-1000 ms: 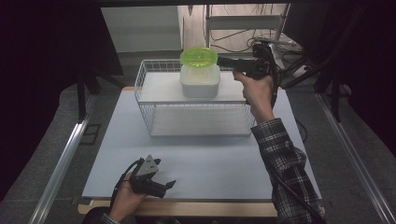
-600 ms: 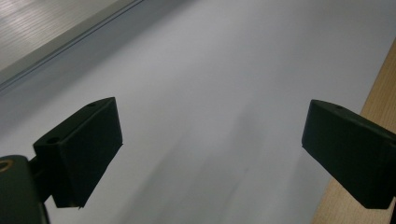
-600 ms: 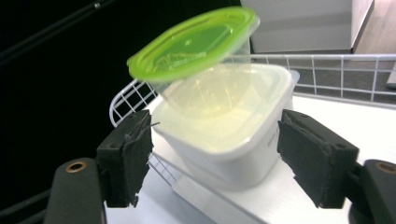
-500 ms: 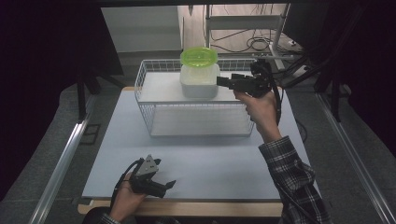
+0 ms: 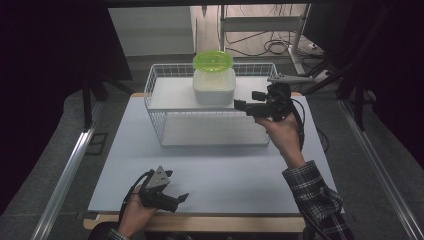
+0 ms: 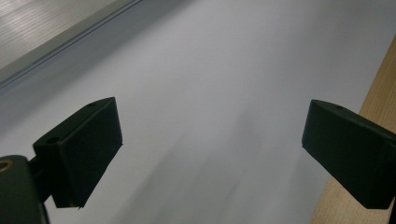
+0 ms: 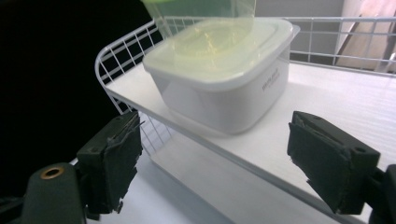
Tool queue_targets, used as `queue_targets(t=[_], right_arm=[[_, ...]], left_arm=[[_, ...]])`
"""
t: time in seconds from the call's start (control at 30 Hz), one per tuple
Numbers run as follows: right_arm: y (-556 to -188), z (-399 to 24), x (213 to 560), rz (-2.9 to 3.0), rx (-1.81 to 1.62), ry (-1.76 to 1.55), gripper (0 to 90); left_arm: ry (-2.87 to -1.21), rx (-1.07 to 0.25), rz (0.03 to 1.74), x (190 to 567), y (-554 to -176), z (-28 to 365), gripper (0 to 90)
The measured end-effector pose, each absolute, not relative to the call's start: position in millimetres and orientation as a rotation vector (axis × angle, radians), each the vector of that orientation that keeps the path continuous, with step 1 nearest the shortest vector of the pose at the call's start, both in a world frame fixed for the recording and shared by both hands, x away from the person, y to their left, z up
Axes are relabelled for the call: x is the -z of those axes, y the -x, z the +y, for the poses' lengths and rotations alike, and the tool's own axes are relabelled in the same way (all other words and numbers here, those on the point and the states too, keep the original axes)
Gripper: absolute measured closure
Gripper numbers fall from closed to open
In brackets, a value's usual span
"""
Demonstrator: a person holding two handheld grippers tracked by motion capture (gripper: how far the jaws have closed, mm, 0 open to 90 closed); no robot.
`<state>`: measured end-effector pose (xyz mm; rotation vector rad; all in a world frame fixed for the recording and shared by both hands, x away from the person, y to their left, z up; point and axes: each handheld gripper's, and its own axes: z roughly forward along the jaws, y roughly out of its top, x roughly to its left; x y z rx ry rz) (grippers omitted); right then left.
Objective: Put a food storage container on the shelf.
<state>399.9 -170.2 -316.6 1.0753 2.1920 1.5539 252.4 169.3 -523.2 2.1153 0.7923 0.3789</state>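
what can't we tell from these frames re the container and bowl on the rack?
- Green bowl: its top is cut off by the upper edge in the right gripper view; contents unreadable.
- White container: opaque walls and lid hide the inside; the print on its side is too small to read.
- Wire rack lower level: dim in the high view, partly hidden by the shelf.

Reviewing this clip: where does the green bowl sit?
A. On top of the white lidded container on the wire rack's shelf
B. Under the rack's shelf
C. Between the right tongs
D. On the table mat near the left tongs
A: the green bowl rests on the white lidded container's lid, on the wire rack's upper shelf.
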Motion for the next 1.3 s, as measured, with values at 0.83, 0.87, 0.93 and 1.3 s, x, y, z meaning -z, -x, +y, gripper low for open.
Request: queue_targets(t=[0.83, 0.87, 0.93, 1.3], right_arm=[[-365.9, -171.3, 369.2, 2.215, -1.438, -0.925, 5.6], [-365.1, -172.1, 372.0, 2.217, -1.431, -0.923, 5.0], [-364.2, -173.5, 378.5, 2.224, -1.425, -0.921, 3.6], [-350.3, -180.2, 397.4, 2.265, -1.389, -0.887, 1.6]], left_arm=[[-2.076, -0.327, 0.801, 521.7, -253.0, 171.1, 4.1], [-2.078, -0.33, 0.8, 521.9, -253.0, 171.1, 4.1], [-2.081, -0.336, 0.798, 522.3, -252.9, 171.0, 4.1], [-2.076, -0.336, 0.791, 522.5, -252.3, 170.6, 4.0]])
